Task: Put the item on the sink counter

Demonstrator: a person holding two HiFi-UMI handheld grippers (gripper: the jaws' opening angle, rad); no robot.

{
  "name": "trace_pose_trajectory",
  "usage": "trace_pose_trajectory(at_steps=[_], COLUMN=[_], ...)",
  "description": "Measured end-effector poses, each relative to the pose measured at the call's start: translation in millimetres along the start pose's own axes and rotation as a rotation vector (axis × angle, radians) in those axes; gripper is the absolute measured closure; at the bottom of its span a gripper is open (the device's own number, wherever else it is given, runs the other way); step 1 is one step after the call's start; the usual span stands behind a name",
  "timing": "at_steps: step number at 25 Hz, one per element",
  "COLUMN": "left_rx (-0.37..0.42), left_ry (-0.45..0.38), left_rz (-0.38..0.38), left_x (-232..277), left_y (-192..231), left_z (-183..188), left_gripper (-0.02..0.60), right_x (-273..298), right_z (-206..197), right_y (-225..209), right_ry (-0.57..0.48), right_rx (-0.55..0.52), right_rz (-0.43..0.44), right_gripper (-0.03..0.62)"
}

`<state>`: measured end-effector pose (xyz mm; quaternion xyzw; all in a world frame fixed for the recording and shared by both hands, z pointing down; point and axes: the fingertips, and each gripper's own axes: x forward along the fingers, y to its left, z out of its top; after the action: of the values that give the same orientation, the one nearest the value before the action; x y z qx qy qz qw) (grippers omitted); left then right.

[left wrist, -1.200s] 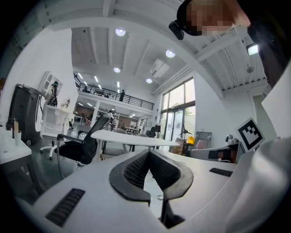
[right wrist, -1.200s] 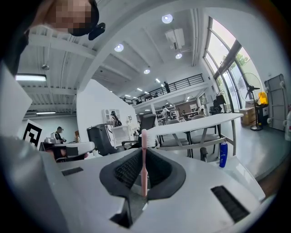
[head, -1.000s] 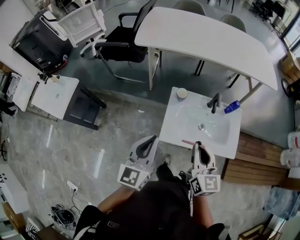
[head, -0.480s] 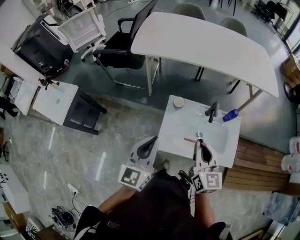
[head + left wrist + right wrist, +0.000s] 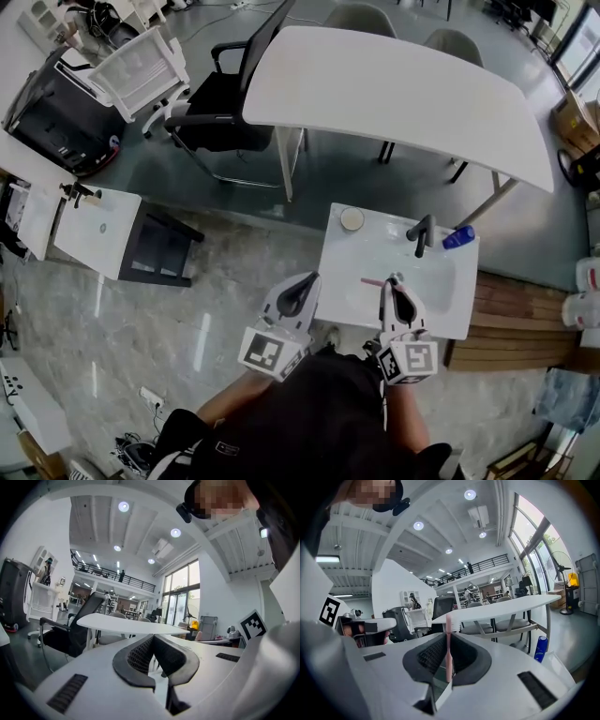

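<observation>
Right gripper (image 5: 393,284): fingers (image 5: 466,656) are clamping a pink toothbrush (image 5: 448,634) between the pads, its head sticking out past the tips above the white sink surface (image 5: 345,267). Left gripper (image 5: 153,644): fingers (image 5: 140,656) are resting together, holding nothing.

The sink worktop (image 5: 339,281) is seen steeply from overhead. Both gripper views are aimed level, close behind the fingers (image 5: 136,657); the white table (image 5: 394,84) is shared by all.

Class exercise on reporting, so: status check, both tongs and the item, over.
Left tongs shut, empty. Right tongs shut on pink toothbrush, above the sink. Cup, faucet, blue bottle along the far rim.
</observation>
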<state>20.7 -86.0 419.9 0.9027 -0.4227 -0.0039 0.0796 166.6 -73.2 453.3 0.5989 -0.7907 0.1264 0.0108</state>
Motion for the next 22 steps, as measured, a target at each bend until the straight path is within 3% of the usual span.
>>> trace_pose_trajectory(at_steps=[9,22], left_rx=[-0.036,-0.062], left_ry=[-0.002,0.022], left_rz=[-0.039,-0.077], left_x=[44,96], left_y=[59,112], left_z=[10,8], left_gripper=[0.565,0.566], right_x=[71,155], right_z=[-4,-26], right_y=[-8,-33], right_ry=[0.026,0.103], right_rx=[0.011,0.017], right_rz=[-0.071,-0.129], right_gripper=[0.569,0.569])
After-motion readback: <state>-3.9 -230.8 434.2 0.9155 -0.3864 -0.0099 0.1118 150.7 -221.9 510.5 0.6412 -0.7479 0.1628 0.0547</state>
